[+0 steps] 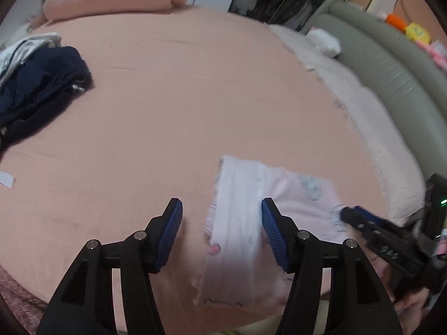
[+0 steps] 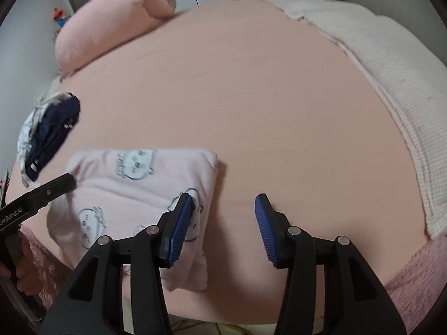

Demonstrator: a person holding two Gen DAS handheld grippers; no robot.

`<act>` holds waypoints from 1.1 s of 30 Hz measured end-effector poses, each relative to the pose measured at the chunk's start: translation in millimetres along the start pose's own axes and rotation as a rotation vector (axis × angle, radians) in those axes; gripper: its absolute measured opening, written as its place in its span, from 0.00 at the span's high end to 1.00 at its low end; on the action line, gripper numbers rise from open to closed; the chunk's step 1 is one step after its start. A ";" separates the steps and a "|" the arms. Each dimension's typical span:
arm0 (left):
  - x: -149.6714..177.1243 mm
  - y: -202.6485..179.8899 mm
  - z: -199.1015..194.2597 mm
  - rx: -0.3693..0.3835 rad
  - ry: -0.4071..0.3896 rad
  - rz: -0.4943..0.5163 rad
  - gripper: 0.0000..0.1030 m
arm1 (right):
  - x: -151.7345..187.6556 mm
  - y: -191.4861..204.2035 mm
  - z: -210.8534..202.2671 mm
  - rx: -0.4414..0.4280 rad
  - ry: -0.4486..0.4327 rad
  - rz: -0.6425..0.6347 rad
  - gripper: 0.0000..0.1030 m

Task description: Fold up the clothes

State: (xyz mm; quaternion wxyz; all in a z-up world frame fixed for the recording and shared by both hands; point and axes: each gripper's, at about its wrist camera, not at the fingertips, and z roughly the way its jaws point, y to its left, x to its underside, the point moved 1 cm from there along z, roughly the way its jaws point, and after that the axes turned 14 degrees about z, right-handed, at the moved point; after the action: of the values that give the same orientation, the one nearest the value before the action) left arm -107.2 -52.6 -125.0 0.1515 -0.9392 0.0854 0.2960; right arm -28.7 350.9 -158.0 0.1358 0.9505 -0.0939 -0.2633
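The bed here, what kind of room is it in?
Most likely a home bedroom. The bed has a pink sheet, a rolled pink duvet lies at its far end, and a pile of clothes waits beside the folded pink garment.

Folded pale pink printed garment (image 2: 134,195) lies on bed, apparently flat.

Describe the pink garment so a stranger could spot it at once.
Start from the bed with its peach sheet. At its near edge, between the two grippers, lies the pink garment, folded into a rough rectangle. Unlike the dark navy pile further along the left side, it is pale pink and printed with small cartoon faces.
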 end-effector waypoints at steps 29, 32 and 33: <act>48.2 -0.2 7.4 0.145 0.071 -0.065 0.56 | 2.7 46.5 41.6 -0.117 0.147 0.059 0.53; 46.6 6.6 10.9 0.183 0.079 -0.105 0.53 | 0.3 52.4 43.9 -0.160 0.167 0.056 0.76; 44.9 8.5 12.7 0.196 0.084 -0.121 0.53 | 0.0 52.0 43.3 -0.171 0.172 0.053 0.76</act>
State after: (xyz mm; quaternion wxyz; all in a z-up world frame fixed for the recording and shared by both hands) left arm -79.7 -59.5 -163.0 0.2564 -0.9350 0.0631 0.2370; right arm -57.0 292.6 -177.7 0.2311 0.9517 -0.0842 -0.1839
